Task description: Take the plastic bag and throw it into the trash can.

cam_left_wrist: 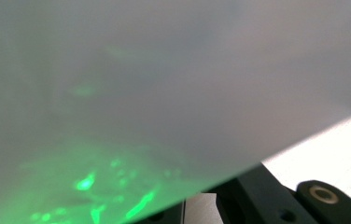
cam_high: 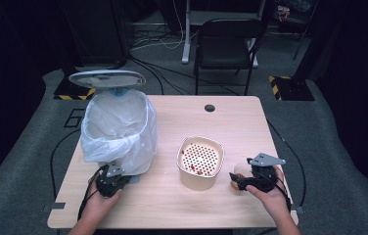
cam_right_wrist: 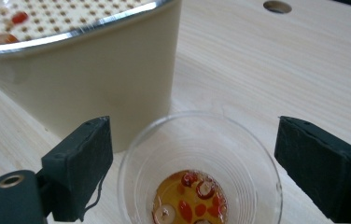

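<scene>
Leftmost on the surface (cam_high: pixel 250 122) stood a small bin (cam_high: pixel 118 128) lined with a loose white plastic bag, its lid (cam_high: pixel 106 78) tipped up at the far side. The left gripper (cam_high: pixel 109 180) sat at the bin's near base; in the left gripper view the pale bag film (cam_left_wrist: pixel 164 84) pressed close against the camera, and whether its fingers were spread or closed could not be told.

Centre: a cream strainer tub (cam_high: pixel 200 164) with a perforated insert holding red scraps. Probably stiff and stable.

Right, just beside the tub: a clear plastic cup (cam_right_wrist: pixel 200 168), upright, with a shallow pool of amber liquid and red-and-white pieces at the bottom. The right gripper (cam_high: pixel 254 177) stood over it, fingers (cam_right_wrist: pixel 78 165) spread wide on either side of the rim, not touching.

Handling judgement: the cup looked thin-walled, light and easily crushed, with wet contents liable to spill if tilted. A gentle hold across the mid-wall, below the rim, seemed soundest.
</scene>
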Motion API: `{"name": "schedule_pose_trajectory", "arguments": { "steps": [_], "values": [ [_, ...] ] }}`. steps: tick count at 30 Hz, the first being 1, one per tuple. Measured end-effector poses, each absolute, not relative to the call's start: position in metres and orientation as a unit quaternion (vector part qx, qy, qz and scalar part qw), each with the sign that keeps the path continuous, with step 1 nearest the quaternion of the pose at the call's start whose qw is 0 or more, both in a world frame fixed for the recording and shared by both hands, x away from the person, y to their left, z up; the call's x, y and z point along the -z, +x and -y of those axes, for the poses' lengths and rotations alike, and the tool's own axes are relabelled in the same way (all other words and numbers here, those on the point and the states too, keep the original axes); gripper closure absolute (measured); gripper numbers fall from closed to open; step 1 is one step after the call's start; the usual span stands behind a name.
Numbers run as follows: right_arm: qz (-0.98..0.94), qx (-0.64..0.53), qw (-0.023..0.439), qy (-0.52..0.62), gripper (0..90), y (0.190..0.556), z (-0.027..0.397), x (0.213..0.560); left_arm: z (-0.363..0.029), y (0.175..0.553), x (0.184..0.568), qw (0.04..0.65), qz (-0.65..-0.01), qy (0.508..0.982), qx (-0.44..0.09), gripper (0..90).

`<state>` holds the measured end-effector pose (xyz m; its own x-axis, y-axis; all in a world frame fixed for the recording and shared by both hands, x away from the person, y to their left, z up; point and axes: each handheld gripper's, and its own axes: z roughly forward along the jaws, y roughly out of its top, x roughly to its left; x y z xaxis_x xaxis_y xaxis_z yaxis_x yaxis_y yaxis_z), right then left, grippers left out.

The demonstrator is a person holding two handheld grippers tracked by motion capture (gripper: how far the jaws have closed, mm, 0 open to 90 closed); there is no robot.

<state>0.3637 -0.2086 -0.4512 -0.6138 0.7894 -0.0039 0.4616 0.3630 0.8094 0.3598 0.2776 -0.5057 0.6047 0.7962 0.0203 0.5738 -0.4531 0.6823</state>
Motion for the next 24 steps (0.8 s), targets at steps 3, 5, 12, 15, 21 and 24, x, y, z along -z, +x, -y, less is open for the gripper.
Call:
{"name": "schedule_pose_trajectory", "arguments": {
  "steps": [3,5,12,15,21,24],
  "values": [
    [-0.798,-0.414,0.209,0.384,14.2,0.363,0.206,0.442,-0.278,0.360,0.506,0.325,-0.410,0.835,-0.172,90.0],
    [-0.796,-0.424,0.208,0.379,14.4,0.363,0.203,0.435,-0.278,0.360,0.506,0.323,-0.408,0.836,-0.172,90.0],
    [-0.785,-0.456,0.182,0.379,24.0,0.372,0.188,0.414,-0.278,0.360,0.506,0.323,-0.407,0.837,-0.172,90.0],
    [-0.787,-0.457,0.178,0.374,25.8,0.377,0.180,0.409,-0.278,0.360,0.506,0.324,-0.407,0.836,-0.172,90.0],
    [-0.801,-0.444,0.165,0.367,29.9,0.389,0.164,0.412,-0.278,0.360,0.506,0.326,-0.408,0.835,-0.172,90.0],
    [-0.804,-0.436,0.159,0.373,30.6,0.394,0.161,0.416,-0.278,0.360,0.506,0.328,-0.407,0.835,-0.171,90.0]
  ]
}}
